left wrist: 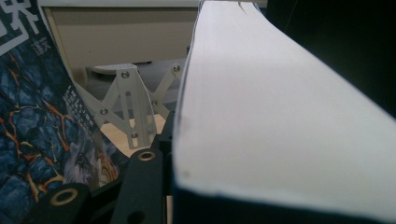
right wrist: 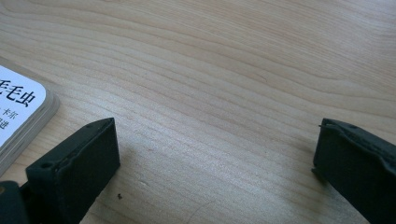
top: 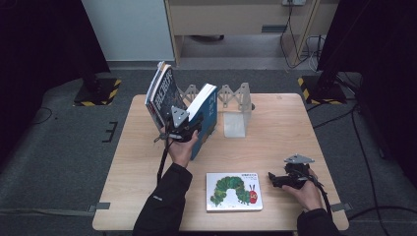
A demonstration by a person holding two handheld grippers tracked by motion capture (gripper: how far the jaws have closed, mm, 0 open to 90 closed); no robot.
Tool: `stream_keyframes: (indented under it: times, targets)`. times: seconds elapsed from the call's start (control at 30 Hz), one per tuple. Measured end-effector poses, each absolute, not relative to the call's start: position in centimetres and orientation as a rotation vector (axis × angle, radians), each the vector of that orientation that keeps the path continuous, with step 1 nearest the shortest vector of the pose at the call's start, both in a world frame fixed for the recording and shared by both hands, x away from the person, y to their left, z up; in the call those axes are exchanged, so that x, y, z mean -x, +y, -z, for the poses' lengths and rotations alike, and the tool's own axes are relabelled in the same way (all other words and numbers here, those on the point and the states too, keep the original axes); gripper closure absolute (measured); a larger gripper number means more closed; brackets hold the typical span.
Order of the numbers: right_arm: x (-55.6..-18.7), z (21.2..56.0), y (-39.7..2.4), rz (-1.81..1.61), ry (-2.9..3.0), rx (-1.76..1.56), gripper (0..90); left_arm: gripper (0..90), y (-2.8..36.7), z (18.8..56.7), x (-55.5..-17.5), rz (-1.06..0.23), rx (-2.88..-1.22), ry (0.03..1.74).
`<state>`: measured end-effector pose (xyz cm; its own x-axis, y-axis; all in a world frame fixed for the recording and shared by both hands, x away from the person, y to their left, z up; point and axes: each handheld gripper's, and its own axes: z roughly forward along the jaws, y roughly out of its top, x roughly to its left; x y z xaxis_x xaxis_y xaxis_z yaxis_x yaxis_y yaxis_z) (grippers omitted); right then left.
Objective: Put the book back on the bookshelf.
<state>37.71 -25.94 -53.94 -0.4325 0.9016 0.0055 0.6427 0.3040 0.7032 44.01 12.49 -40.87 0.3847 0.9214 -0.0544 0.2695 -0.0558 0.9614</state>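
Note:
My left gripper (top: 193, 129) is shut on a thick blue book (top: 207, 112), which stands tilted above the table's back middle. In the left gripper view its white page edge (left wrist: 280, 116) rises past my left finger (left wrist: 142, 182), which lies against the blue cover; the other finger is hidden. A dark-covered book (top: 164, 92) (left wrist: 32, 121) leans just left of it, against the white folding rack (top: 231, 94) (left wrist: 135, 107). My right gripper (top: 276, 180) (right wrist: 215, 158) rests open, low over the bare wood. Left of it a caterpillar picture book (top: 233, 191) (right wrist: 18, 107) lies flat.
A clear upright bookend (top: 235, 124) stands on the wooden table (top: 280, 128) right of the held book. Bare wood (right wrist: 233, 56) stretches across the table's right half and front left. Dark stands with striped feet flank the table's back corners on the floor.

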Motion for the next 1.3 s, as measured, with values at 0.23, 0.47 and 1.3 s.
stream_keyframes:
  times: [0.23, 0.47, 1.3]
  targets:
    - [-37.8, 53.9, -25.9, -0.905, 2.188, -1.375, 0.4, 59.3, 12.0, 41.2, -44.1, -0.800, -1.540, 1.114]
    - [-37.8, 53.9, -25.9, -0.905, 2.190, -1.375, 0.3, 59.2, 11.7, 41.3, -45.2, -0.807, -1.509, 1.143]
    - [-37.9, 53.9, -25.8, -0.909, 2.195, -1.369, 0.3, 59.0, 12.1, 41.3, -45.0, -0.763, -1.505, 1.127]
